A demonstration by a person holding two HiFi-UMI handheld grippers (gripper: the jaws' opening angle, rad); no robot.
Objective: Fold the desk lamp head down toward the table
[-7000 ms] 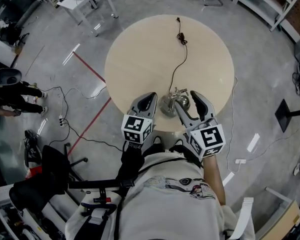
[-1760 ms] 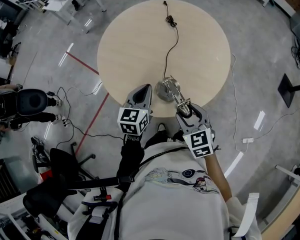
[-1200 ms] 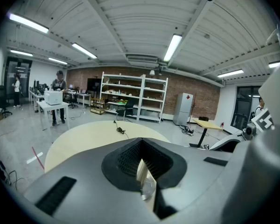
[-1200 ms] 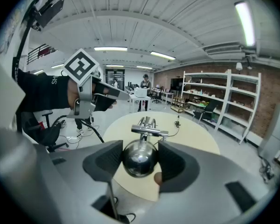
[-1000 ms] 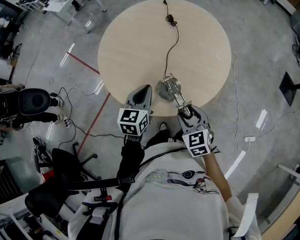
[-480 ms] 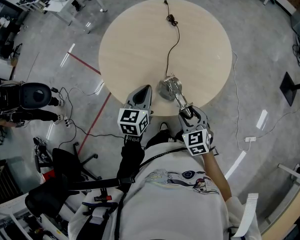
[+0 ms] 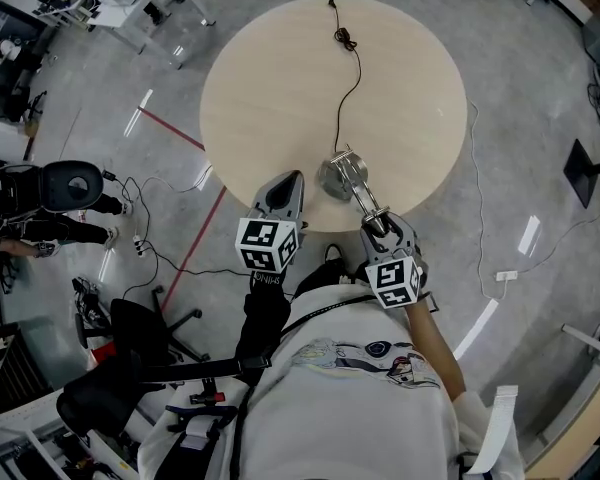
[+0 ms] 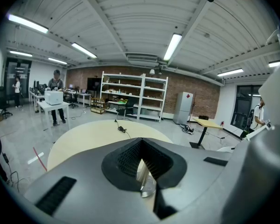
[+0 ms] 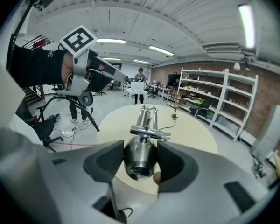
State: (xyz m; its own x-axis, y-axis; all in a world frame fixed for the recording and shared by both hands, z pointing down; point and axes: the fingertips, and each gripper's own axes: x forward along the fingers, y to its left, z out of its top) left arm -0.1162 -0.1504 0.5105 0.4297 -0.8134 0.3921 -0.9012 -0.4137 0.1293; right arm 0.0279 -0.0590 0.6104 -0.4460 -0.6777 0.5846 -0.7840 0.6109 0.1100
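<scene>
The lamp head (image 9: 139,161), a rounded chrome shade, sits squarely between the jaws of your right gripper (image 9: 140,154), which is clamped on it, one dark pad pressed to each side. The open mouth of the shade faces back toward that gripper's camera. Just beyond the jaws a short crossbar tops the head, and from there the lamp arm (image 9: 147,116), a pair of bright parallel rods, runs straight ahead of the gripper and down to the lamp base (image 7: 332,179). From the head view the base stands on the round table (image 7: 270,78) close to the near edge, while the gripper and the head it holds hang out past that edge, on your side of it.

A thin black cord (image 7: 346,103) leads from the base away across the tabletop and ends in a small coil near the far rim.

Your left gripper (image 7: 286,182) hovers to the left of the right one, just beside the base and apart from it, tips over the table's near edge. Its jaws are closed tip to tip with nothing held. Through the small gap behind the tips you see a sliver of shiny metal, probably the base, though that view is too cramped to be sure.
</scene>
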